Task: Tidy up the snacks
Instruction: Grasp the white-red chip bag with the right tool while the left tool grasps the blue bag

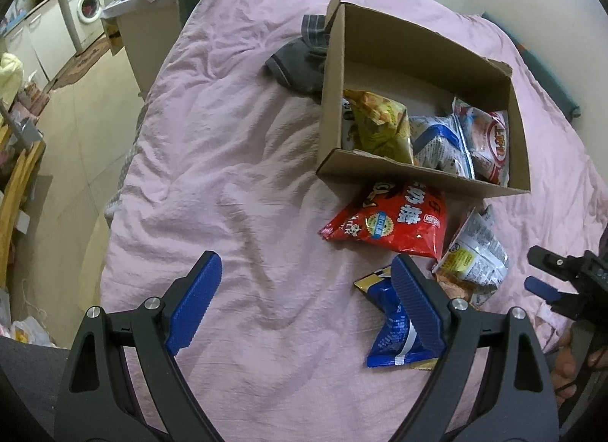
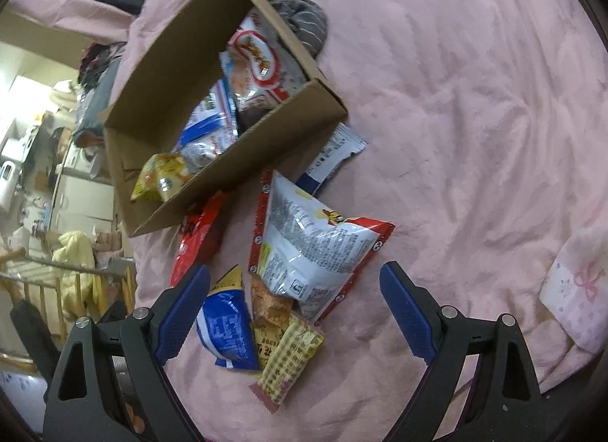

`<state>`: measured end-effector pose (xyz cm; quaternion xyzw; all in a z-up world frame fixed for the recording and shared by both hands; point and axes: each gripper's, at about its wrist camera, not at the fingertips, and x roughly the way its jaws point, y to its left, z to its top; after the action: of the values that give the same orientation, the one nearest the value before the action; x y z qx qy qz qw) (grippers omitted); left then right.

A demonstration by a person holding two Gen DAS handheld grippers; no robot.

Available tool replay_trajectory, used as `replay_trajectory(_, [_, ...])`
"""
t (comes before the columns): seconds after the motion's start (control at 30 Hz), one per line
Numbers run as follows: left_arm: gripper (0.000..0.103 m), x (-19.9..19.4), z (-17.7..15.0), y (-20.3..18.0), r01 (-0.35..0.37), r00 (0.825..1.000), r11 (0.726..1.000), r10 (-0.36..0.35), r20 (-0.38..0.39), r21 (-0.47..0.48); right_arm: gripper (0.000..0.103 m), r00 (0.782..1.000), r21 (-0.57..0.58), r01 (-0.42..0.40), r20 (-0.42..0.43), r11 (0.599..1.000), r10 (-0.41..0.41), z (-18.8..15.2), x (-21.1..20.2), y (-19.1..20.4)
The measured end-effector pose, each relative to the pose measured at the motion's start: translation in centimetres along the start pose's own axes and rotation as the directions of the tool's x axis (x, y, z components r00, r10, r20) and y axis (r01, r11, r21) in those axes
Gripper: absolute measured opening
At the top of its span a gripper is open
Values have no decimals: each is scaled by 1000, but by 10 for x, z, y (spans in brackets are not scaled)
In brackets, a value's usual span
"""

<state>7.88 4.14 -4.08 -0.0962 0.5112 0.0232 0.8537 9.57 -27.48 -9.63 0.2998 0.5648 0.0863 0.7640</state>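
Left gripper: lower half of the left wrist view, blue-padded jaws spread wide, nothing between them but pink bedding.

Blue snack packet: lower centre-right of that view, lying flat, partly hidden behind the gripper's right-hand finger; white print, one gold corner.

Right gripper: bottom of the right wrist view, jaws wide apart, clamped on nothing. Its tips also show at the right edge of the left wrist view.

White snack bag: centre of the right wrist view, just above the gap between the jaws, apart from both pads; puffed, red zigzag border, back panel of fine print facing up.

Checked yellow wrapper: lower centre, inside the jaw gap, overlapping an orange packet.

Red snack bag: right of centre in the left wrist view, its upper edge meeting the box's near wall; glossy, white lettering.

Cardboard box: upper right of the left wrist view, flaps open, on the pink bedspread. Holds a yellow bag, a blue-and-white bag and a red-and-white bag.

Grey garment: beside the box's left wall.
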Motion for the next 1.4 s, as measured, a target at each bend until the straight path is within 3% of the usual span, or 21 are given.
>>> replay_trajectory(0.4, [89, 8, 2, 5, 27, 999, 998, -29, -35, -49, 91, 983, 63, 142, -130, 988, -133, 15, 68, -1])
replay_trajectory(0.43, [89, 8, 2, 5, 27, 999, 999, -29, -35, -47, 87, 981, 50, 152, -129, 987, -144, 15, 71, 0])
replay_trajectory(0.5, [89, 8, 2, 5, 26, 999, 998, -28, -36, -48, 65, 982, 26, 142, -128, 989, -138, 16, 74, 2])
replay_trajectory(0.53, [89, 8, 2, 5, 27, 999, 998, -29, -38, -51, 61, 984, 23, 133, -124, 991, -129, 16, 74, 3])
replay_trajectory(0.63, [89, 9, 0, 4, 28, 999, 998, -30, -44, -49, 51, 988, -2, 117, -102, 993, -116, 15, 66, 8])
replay_trajectory(0.9, [89, 18, -8, -2, 43, 996, 999, -45, -83, -32, 48, 999, -31, 16, -28, 999, -16, 6, 20, 10])
replay_trajectory(1.1, [89, 39, -22, -32, 121, 977, 993, -116, -177, 17, 47, 987, -74, -38, 154, 997, 49, 6, -32, 9])
replay_trajectory(1.27, [89, 56, -34, -69, 158, 965, 981, -129, -230, 115, 47, 987, -52, -59, 149, 997, 66, 3, -36, 2])
replay_trajectory(1.4, [88, 69, -44, -90, 157, 965, 969, -108, -240, 192, 47, 988, -51, -55, 142, 997, 61, 3, -32, 5])
